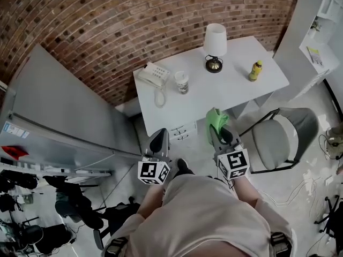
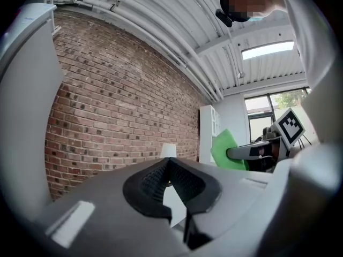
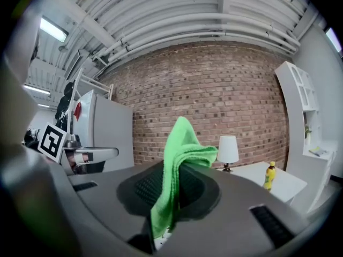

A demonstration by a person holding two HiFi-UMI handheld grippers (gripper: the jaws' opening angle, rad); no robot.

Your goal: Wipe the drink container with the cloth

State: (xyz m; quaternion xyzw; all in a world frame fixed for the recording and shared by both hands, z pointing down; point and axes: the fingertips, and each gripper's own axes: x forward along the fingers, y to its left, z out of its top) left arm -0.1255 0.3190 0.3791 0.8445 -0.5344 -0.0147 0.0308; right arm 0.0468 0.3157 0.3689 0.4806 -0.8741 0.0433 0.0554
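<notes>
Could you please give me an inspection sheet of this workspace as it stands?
Surface: white table against the brick wall.
Job's things: green cloth in the right gripper; yellow bottle upright near the table's right end, untouched.
Clutter: telephone, cup, lamp on the table.
Grippers: left gripper shut, empty; right gripper shut on the cloth; both short of the table.
Cables: telephone cord; floor cables at right.
Surroundings: grey chair, white shelving, grey cabinet.
</notes>
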